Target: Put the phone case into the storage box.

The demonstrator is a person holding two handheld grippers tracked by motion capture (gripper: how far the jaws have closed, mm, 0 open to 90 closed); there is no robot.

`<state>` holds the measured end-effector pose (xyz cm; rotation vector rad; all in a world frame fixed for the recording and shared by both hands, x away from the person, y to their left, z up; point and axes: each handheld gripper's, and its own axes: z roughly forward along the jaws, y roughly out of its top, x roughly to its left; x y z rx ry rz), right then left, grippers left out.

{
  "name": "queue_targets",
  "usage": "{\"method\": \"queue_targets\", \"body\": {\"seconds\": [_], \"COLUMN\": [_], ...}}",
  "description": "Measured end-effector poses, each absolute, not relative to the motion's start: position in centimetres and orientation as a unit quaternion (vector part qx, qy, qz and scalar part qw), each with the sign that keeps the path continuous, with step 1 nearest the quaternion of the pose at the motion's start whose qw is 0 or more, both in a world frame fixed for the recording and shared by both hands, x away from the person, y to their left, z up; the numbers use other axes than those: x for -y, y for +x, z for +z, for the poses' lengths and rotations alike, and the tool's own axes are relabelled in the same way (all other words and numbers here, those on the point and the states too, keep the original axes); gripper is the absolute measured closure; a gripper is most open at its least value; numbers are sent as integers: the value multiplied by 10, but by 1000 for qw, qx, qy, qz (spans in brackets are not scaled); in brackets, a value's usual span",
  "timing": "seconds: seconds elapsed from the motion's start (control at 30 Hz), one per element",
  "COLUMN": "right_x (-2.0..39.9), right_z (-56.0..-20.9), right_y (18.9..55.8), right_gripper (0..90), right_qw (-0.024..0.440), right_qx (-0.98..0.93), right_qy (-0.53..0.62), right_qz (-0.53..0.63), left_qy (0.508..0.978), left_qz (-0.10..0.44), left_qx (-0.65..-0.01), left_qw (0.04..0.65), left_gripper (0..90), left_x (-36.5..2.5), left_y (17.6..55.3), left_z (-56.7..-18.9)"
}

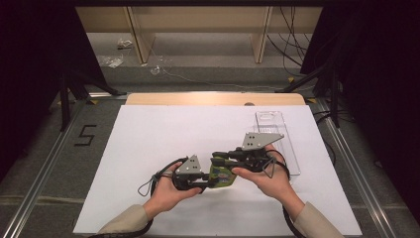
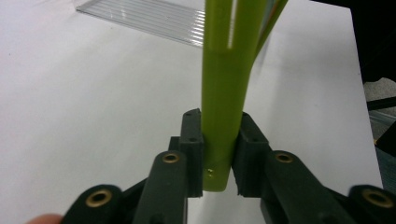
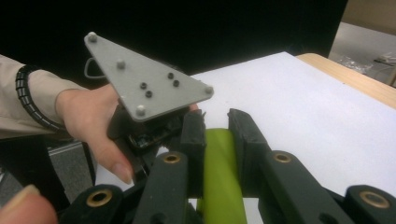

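The left gripper (image 2: pixel 217 163) had its jaws clamped on the edge of a green pouch (image 2: pixel 224 93), which rose toward twelve o'clock in the left gripper view. The right gripper (image 3: pixel 217 135) pinched the same pouch from the opposite side. From above, the pouch hung between both grippers over the white table (image 1: pixel 163 129); a clear plastic tray (image 1: pixel 277 134) lay at two o'clock.

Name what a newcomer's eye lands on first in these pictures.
The bright green packet stands out, held just above the white sheet near the table's front, gripped from both sides. The left gripper and right gripper each clamp one edge. Behind them lies a clear plastic tray.
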<state>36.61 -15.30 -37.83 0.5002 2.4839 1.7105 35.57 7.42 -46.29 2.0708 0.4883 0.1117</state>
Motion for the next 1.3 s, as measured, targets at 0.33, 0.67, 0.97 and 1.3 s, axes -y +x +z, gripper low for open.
{"method": "queue_targets", "body": {"seconds": [0.33, 0.67, 0.97, 1.3], "right_x": [153, 153, 155, 158], "right_z": [-379, -379, -379, -382], "right_y": [366, 367, 369, 372], "right_gripper": [777, 771, 635, 237], "right_qw": [42, 44, 65, 122], "right_qx": [-809, -808, -811, -790], "right_qy": [162, 160, 150, 185], "right_qz": [563, 565, 561, 571], "left_qy": [850, 851, 853, 842], "left_qz": [44, 48, 52, 71], "left_qx": [-213, -211, -207, -238], "left_qw": [479, 478, 476, 480], "left_gripper": [772, 772, 772, 772], "left_x": [-74, -74, -74, -80], "left_y": [354, 355, 354, 360], "left_z": [-460, -460, -461, -462]}}
